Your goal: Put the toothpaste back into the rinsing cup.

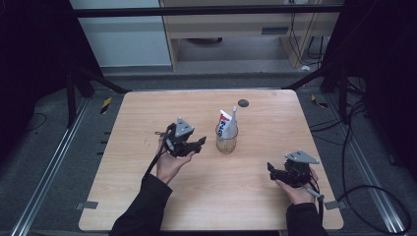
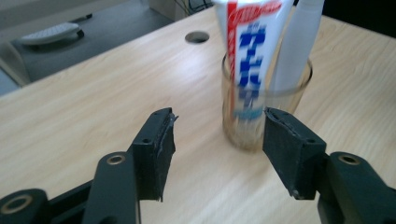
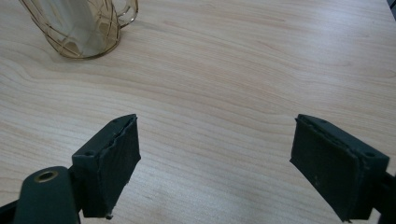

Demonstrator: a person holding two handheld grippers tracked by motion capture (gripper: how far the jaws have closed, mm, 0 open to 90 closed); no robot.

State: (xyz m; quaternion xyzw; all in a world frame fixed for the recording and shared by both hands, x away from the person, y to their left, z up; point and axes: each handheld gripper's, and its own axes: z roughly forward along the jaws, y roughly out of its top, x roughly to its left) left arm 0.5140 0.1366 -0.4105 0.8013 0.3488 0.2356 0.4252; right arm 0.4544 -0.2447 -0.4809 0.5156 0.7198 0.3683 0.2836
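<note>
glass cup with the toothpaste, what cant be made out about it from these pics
- Toothpaste tube: top cut off by the upper edge of the left gripper view; print blurred there and too small in the high view.
- White item beside it: top cut off too, so its kind is unclear.
- Glass cup: upper part cut off by the right gripper view's edge.

A clear glass cup (image 1: 226,140) with a faint amber tint is standing upright near the middle of the wooden table (image 1: 147,113); the right gripper view shows a handle on its side. A white toothpaste tube (image 1: 225,124) with red and blue print is leaning inside it, its top sticking out above the rim. A slim white tube (image 1: 233,118) is standing beside it in the same cup, touching it.
</note>
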